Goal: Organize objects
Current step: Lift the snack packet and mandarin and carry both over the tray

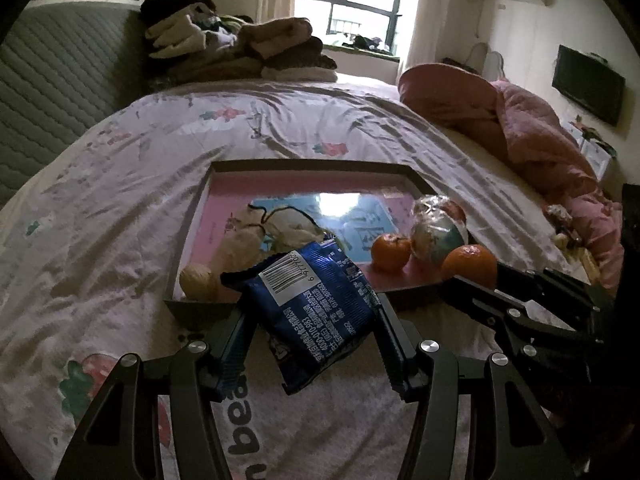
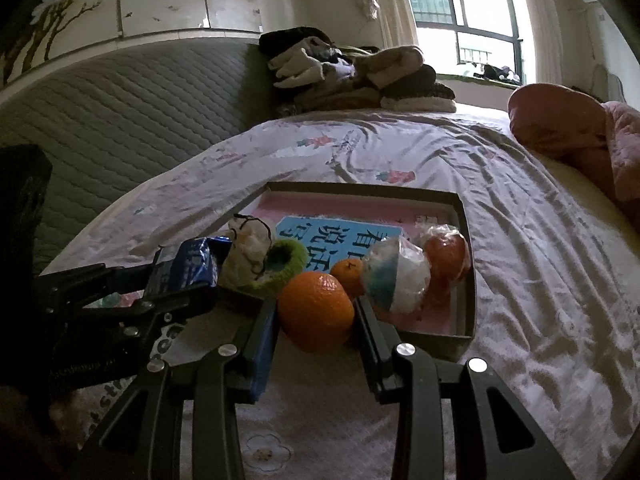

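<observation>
**Mia:** What is the left gripper (image 1: 310, 322) doing?

**Ben:** Its jaws are squeezing a blue snack packet (image 1: 316, 304) from both sides. The packet is hanging in the air, just in front of the near edge of the tray (image 1: 188, 240). You can see a white barcode sticker on it.

**Mia:** And the right gripper (image 2: 316, 316)?

**Ben:** Its jaws are clamping a big orange (image 2: 316, 310). The orange is sitting between the two black fingers, right by the near rim of the tray, above the bed (image 2: 520, 240).

**Mia:** What is lying in the tray?

**Ben:** A pink and blue book (image 2: 340, 240) is lying flat on the bottom. On top of it a small orange (image 2: 347, 272) is sitting, and next to that a ball wrapped in crinkly clear plastic (image 2: 396, 280). Behind the ball another orange thing in a plastic wrap (image 2: 446, 258) is resting against the tray's right wall. On the left side a little cream cloth bag with a black string (image 2: 248, 252) is slumping, and a fuzzy green thing (image 2: 288, 262) is peeking out beside it. From the left camera a walnut (image 1: 198, 280) is showing in the near left corner.

**Mia:** Are the two grippers close?

**Ben:** Yes, they are side by side, near each other but not touching.

**Mia:** What is farther back?

**Ben:** A pile of folded clothes (image 1: 240, 44) is sitting at the far end of the bed, and a pink quilt (image 1: 540, 140) is bunching up on the right.
</observation>
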A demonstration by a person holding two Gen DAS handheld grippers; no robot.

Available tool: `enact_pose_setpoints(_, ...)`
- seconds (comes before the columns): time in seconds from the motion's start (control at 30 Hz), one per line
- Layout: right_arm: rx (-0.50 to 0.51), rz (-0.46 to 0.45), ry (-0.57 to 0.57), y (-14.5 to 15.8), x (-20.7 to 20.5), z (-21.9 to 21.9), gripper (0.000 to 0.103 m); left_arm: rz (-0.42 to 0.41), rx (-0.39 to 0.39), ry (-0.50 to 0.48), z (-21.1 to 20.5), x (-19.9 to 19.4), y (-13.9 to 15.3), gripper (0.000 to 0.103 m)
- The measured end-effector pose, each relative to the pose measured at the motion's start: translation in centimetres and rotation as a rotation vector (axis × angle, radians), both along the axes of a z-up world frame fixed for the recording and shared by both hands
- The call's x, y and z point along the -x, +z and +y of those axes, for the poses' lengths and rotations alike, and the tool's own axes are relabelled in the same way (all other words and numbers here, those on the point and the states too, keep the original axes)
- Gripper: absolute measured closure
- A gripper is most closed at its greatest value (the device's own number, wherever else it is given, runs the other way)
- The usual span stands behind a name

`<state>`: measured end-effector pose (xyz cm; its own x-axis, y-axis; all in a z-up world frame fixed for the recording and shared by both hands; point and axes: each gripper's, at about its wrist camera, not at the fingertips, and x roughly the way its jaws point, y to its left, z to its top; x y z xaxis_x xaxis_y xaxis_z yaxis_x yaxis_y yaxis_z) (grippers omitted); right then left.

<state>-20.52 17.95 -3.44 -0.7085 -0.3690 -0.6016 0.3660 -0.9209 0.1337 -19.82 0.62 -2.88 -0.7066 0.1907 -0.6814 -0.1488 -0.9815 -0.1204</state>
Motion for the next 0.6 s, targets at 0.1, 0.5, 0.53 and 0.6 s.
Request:
enact_pose_setpoints(0.1, -0.004, 0.006, -0.006, 0.4, 0.0, 0.0, 0.065, 0.009, -0.002, 0.002, -0.1, 0.0, 0.4, 0.044)
enact_pose_setpoints(0.5, -0.027, 0.084, -0.014, 2.9, 0.2, -1.1, 0.065, 0.067, -0.003, 0.020, -0.8, 0.4, 2.5, 0.044)
enact_pose_setpoints(0.53, -0.029, 0.089, -0.012, 3.2, 0.3, -1.2, 0.065, 0.071, -0.003, 0.025, -1.0, 0.5, 2.6, 0.044)
enact_pose_setpoints(0.6, -0.029, 0.097, -0.009, 3.6, 0.5, -1.5, 0.065, 0.076, -0.005, 0.035, -1.3, 0.7, 2.8, 0.044)
